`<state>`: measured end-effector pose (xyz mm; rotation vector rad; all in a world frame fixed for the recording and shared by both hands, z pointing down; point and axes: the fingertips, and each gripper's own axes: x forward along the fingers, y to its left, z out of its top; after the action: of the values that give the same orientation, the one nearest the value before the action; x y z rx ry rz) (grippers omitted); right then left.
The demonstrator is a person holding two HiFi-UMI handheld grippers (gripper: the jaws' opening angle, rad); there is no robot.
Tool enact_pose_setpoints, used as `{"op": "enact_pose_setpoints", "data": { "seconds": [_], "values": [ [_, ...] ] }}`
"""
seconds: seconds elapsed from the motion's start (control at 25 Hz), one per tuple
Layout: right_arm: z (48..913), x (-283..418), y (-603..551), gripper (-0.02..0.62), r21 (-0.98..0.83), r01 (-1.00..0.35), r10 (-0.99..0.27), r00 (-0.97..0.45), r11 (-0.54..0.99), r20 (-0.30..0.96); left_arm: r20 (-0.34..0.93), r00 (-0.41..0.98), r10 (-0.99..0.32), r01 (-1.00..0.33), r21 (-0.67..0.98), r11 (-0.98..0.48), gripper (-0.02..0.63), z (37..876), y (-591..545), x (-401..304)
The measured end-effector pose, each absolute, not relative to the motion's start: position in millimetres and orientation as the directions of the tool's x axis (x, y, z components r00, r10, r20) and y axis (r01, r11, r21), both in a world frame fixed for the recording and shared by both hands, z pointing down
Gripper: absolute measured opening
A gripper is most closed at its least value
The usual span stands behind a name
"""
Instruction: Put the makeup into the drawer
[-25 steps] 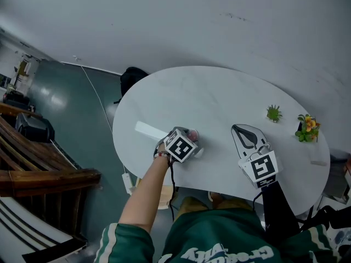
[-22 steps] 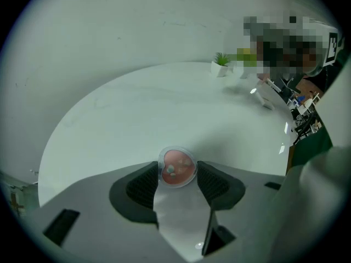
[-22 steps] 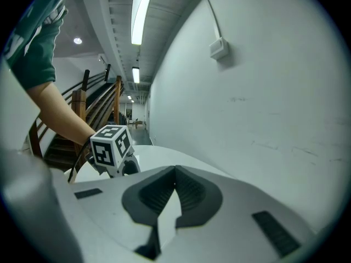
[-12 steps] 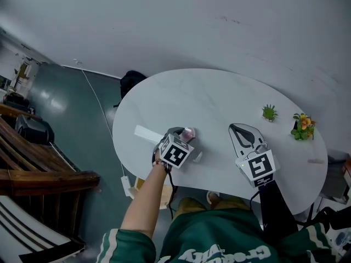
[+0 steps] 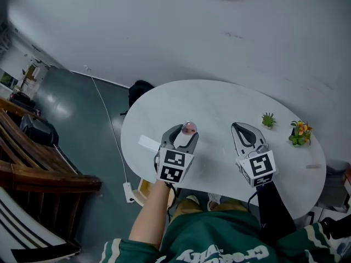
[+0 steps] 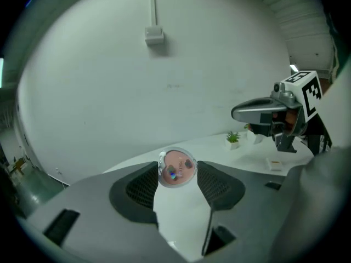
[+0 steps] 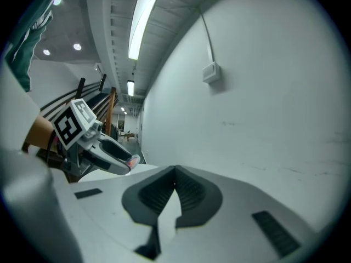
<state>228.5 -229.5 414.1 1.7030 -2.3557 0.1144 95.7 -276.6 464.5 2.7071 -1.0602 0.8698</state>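
- Head view: above the white table (image 5: 219,97), the left gripper (image 5: 184,131) pinches a round pink compact (image 5: 189,128) at its jaw tips; the right gripper (image 5: 245,131) hangs over the table too.
- Left gripper view: jaws that have just been closing clamp the compact's rim. The tip hold looks slight, so carry it level.
- Right gripper view: jaws pressed together, empty. No drawer shows.

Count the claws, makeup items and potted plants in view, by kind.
Claws: 2, left claw and right claw
Makeup compact: 1
Potted plants: 2, green plant and flowering plant
Total: 5
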Motion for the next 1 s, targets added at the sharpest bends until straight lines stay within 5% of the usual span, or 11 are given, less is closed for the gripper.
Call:
{"op": "enact_pose_setpoints", "data": {
  "seconds": [0.48,1.0],
  "values": [
    [378.3,218.2,-232.7,0.004,0.091,-0.947,-0.943,-0.293,0.309,0.16,0.274,0.65,-0.709,-0.715,-0.093,-0.692,0.227,361.4,-255.8,86.0],
    [354.5,208.2,-236.6,0.005,0.111,-0.938,-0.943,-0.319,0.329,0.1,0.214,0.638,-0.74,-0.741,-0.093,-0.665,0.227,339.5,-252.4,75.2]
  ]
}}
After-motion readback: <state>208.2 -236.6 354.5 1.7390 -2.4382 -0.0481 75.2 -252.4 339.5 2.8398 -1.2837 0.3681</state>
